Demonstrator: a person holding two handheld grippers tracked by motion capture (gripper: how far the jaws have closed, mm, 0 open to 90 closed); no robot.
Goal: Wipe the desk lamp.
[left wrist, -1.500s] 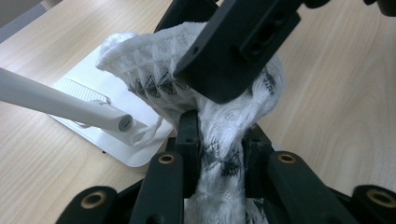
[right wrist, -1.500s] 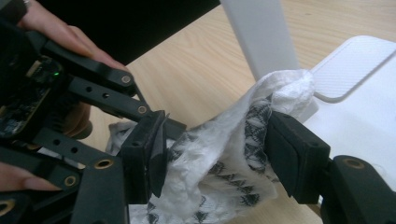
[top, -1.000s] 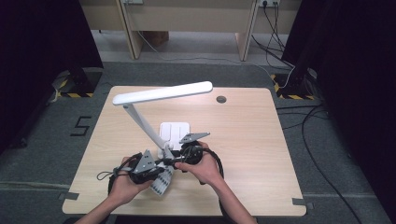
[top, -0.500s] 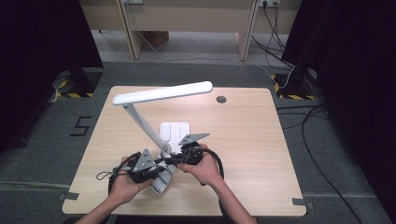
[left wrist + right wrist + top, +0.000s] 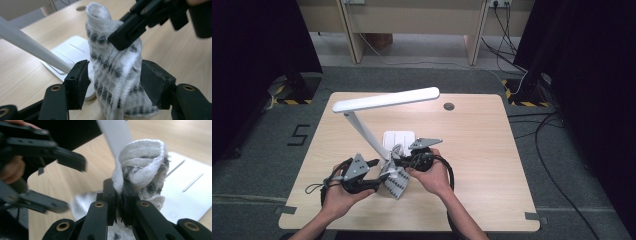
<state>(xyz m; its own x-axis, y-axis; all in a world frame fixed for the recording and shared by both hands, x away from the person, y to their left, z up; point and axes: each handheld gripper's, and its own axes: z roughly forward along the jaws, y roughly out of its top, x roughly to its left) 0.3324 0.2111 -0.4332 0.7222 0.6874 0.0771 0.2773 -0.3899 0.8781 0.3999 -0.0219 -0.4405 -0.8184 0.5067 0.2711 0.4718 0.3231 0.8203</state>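
Right gripper (image 5: 119,195) clamped on patterned white sock (image 5: 115,67) held upright above table (image 5: 492,150) beside desk lamp base (image 5: 72,51); left gripper (image 5: 113,82) jaws just opened, straddling sock untouched.

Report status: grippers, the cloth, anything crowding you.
Left gripper just opened, jaws astride the patterned cloth, not pressing. Right gripper shut on the cloth's upper edge. Lamp arm and its base close behind.

White patterned sock (image 5: 113,75) upright between parted jaws of the left hand-held gripper (image 5: 113,86), pinched above by the right hand-held gripper (image 5: 122,40).
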